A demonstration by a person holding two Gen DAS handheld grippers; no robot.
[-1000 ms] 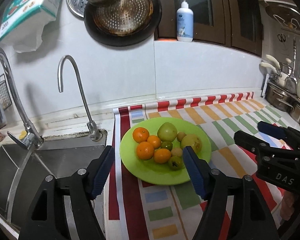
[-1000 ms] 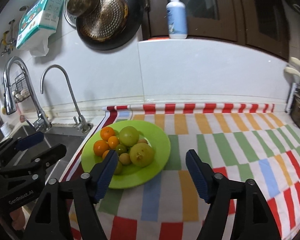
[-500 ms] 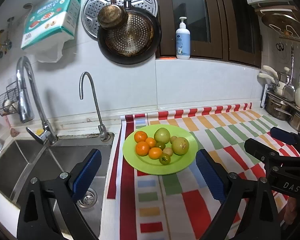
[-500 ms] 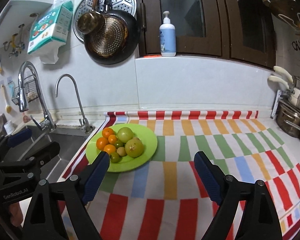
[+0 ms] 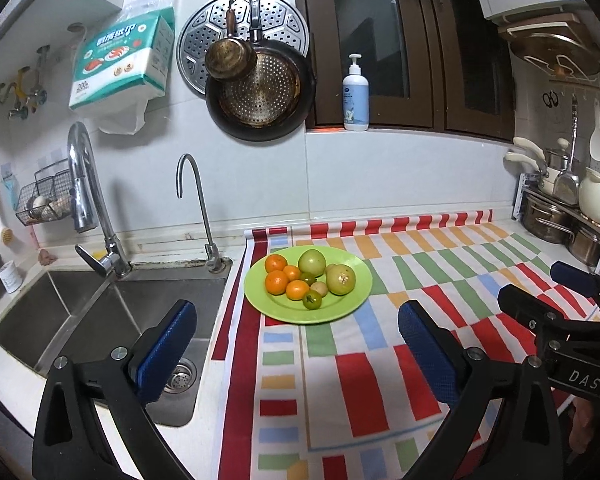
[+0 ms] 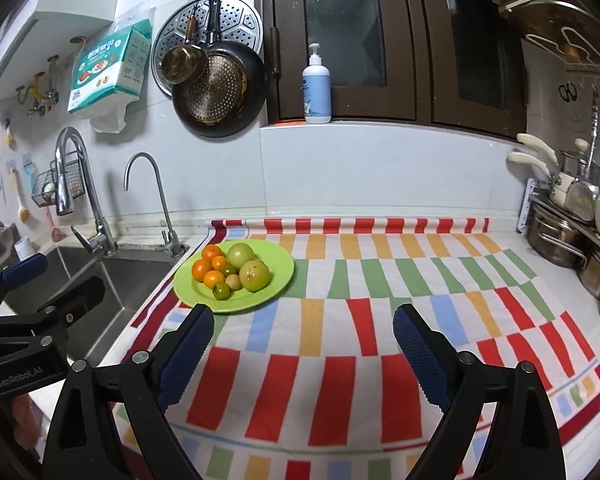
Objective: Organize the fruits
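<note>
A green plate [image 5: 340,306] sits near the middle of the left wrist view, on the left end of a striped cloth [image 5: 380,364] beside the sink [image 5: 100,320]. On the plate are four oranges [image 5: 276,282] grouped on its left side, two large yellow-green fruits [image 5: 311,262] toward the back and right, and a few small green and tan fruits [image 5: 312,300] between them, all touching or nearly touching one another. In the right wrist view the same plate [image 6: 278,276] lies left of centre, above the left finger of that gripper. The left gripper [image 5: 296,336] fills the bottom of its view; its jaws are opening and stand wide apart, with nothing between them, one blue pad over the sink and the other over the cloth. The right gripper [image 6: 303,338] fills the bottom of its own view; its jaws are also opening, wide, with only bare cloth [image 6: 380,320] between the pads. Both grippers are well apart from the plate. Each gripper shows at the edge of the other's view. A tall tap [image 5: 88,200] and a thin tap [image 5: 196,208] stand at the back of the sink, and a pan [image 5: 260,96] hangs on the wall in the upper middle.
</note>
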